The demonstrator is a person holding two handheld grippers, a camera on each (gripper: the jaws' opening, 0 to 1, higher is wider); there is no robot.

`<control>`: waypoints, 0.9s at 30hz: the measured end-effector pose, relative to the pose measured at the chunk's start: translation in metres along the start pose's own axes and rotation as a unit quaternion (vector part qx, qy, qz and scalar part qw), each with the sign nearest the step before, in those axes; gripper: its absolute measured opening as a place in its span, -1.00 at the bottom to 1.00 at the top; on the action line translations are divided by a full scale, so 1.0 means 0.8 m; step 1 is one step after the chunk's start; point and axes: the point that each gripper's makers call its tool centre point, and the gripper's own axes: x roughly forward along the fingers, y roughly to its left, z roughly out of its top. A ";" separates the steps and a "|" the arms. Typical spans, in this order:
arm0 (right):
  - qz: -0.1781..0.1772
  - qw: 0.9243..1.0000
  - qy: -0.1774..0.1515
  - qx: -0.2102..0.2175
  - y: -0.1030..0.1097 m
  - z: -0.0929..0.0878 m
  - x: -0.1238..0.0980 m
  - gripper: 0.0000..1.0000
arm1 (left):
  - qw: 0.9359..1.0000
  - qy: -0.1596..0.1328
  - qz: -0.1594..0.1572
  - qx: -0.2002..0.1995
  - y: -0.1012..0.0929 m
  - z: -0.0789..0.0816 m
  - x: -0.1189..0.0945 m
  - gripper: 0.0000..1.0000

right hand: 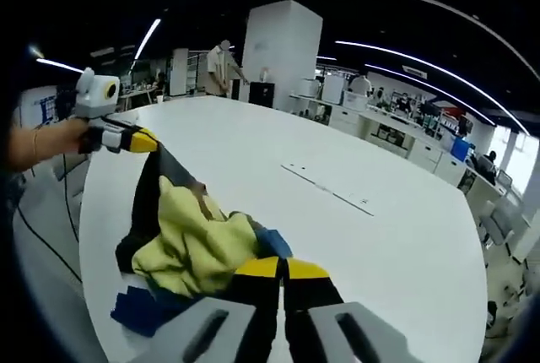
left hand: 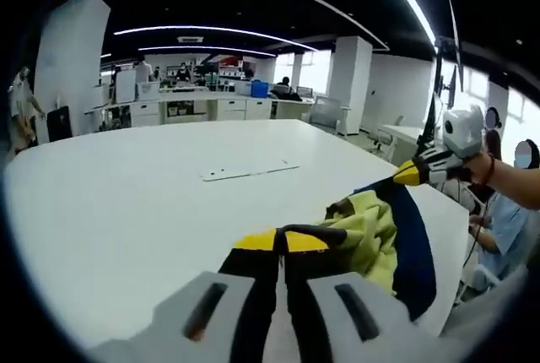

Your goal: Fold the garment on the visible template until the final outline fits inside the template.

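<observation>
A: Both claws, left (left hand: pixel 282 240) and right (right hand: pixel 281 268), look clamped on the garment (right hand: pixel 190 241), which hangs bunched between them over the counter (left hand: pixel 126 203) edge.

B: We judge it soft, light and floppy, so it will sag wherever we let go.

A: Take it at hems or corners. The strip (right hand: pixel 327 190) farther along may be the template; we can't tell.

I see a big white table (left hand: pixel 126 203); on it lie a crumpled yellow-and-navy garment (right hand: pixel 190 241) and a thin white strip (left hand: pixel 249 170).
</observation>
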 end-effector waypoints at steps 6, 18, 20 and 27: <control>-0.024 0.999 -0.012 0.046 -0.033 0.007 0.000 -1.00 | 0.999 -0.023 0.012 -0.019 0.013 0.025 0.023 -1.00; -0.077 0.992 0.000 0.101 -0.092 -0.003 0.022 -1.00 | 0.995 -0.049 0.049 -0.076 0.061 0.038 0.087 -1.00; -0.089 0.990 0.008 0.114 -0.102 -0.011 0.031 -1.00 | 0.994 -0.047 0.060 -0.083 0.072 0.035 0.101 -1.00; -0.101 0.983 0.031 0.151 -0.124 -0.034 0.063 -1.00 | 0.993 -0.039 0.066 -0.084 0.088 0.022 0.137 -1.00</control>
